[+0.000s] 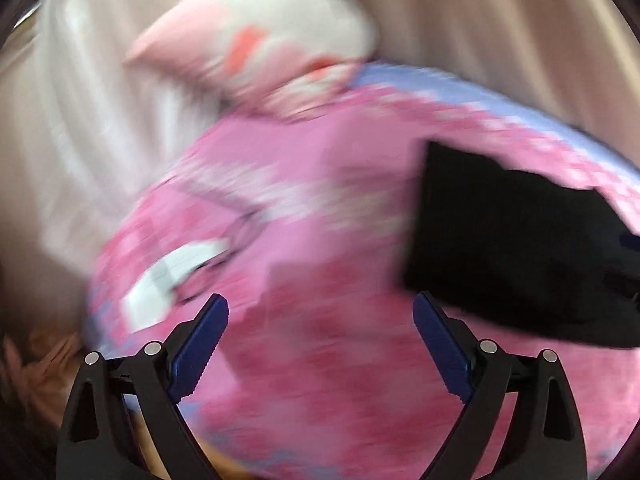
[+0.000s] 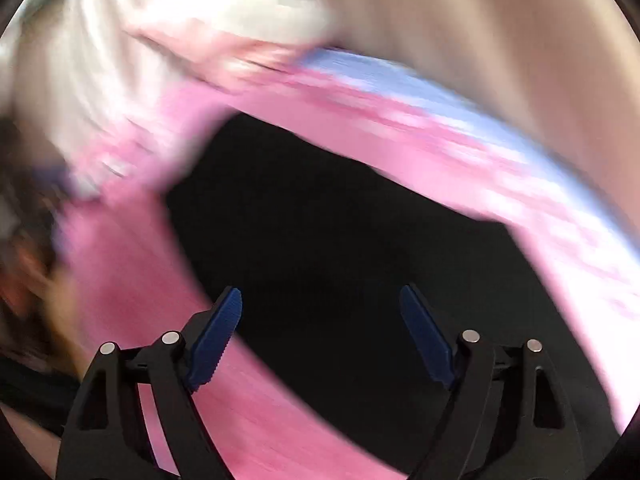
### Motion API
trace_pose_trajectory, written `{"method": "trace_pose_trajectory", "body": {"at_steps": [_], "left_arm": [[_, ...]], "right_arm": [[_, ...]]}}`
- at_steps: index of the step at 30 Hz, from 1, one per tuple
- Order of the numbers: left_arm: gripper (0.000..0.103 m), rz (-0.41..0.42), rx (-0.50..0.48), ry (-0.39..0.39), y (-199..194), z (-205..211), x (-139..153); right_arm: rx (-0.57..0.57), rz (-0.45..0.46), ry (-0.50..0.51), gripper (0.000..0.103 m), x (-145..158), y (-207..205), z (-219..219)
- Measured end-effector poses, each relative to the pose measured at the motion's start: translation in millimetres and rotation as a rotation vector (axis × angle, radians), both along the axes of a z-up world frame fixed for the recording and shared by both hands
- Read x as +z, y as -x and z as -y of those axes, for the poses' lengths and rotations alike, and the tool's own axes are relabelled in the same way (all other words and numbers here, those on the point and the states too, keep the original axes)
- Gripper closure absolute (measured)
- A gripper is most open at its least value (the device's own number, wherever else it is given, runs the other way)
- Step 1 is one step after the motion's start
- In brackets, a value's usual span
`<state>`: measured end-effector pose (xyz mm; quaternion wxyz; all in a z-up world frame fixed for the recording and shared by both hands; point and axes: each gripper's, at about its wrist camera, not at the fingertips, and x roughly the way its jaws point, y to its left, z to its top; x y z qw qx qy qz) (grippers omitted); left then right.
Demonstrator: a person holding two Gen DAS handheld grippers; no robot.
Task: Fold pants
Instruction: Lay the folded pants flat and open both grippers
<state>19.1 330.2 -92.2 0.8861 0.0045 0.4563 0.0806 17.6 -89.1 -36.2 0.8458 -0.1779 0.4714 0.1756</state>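
Note:
The black pants (image 2: pixel 340 248) lie as a flat dark slab on a pink bedspread (image 2: pixel 120 280). In the right wrist view they fill the middle, and my right gripper (image 2: pixel 321 304) hovers over their near part with its blue pads (image 2: pixel 220 332) wide apart and nothing between them. In the left wrist view the pants (image 1: pixel 512 240) sit at the right, with a squared left edge. My left gripper (image 1: pixel 321 312) stands open over bare pink cloth to the left of the pants, holding nothing. Both views are smeared by motion.
A white and pink cushion with orange marks (image 1: pixel 272 36) lies at the far end of the bedspread. A pale blue border (image 1: pixel 480 92) rims the spread. Beige curtain-like folds (image 1: pixel 500 20) stand behind. A white label-like patch (image 1: pixel 176 276) shows at the left.

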Motion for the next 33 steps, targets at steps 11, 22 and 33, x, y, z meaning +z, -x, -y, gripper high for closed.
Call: {"method": "trace_pose_trajectory", "body": {"at_steps": [11, 22, 33], "left_arm": [[0.012, -0.03, -0.264, 0.051, -40, 165, -3], [0.011, -0.093, -0.145, -0.088, -58, 166, -14], [0.012, -0.093, -0.171, -0.165, -62, 195, -13]], "right_arm": [[-0.094, 0.025, 0.072, 0.054, -56, -14, 85], [0.212, -0.125, 0.102, 0.099, -22, 48, 98], [-0.706, -0.056, -0.253, 0.036, -1, 74, 298]]}}
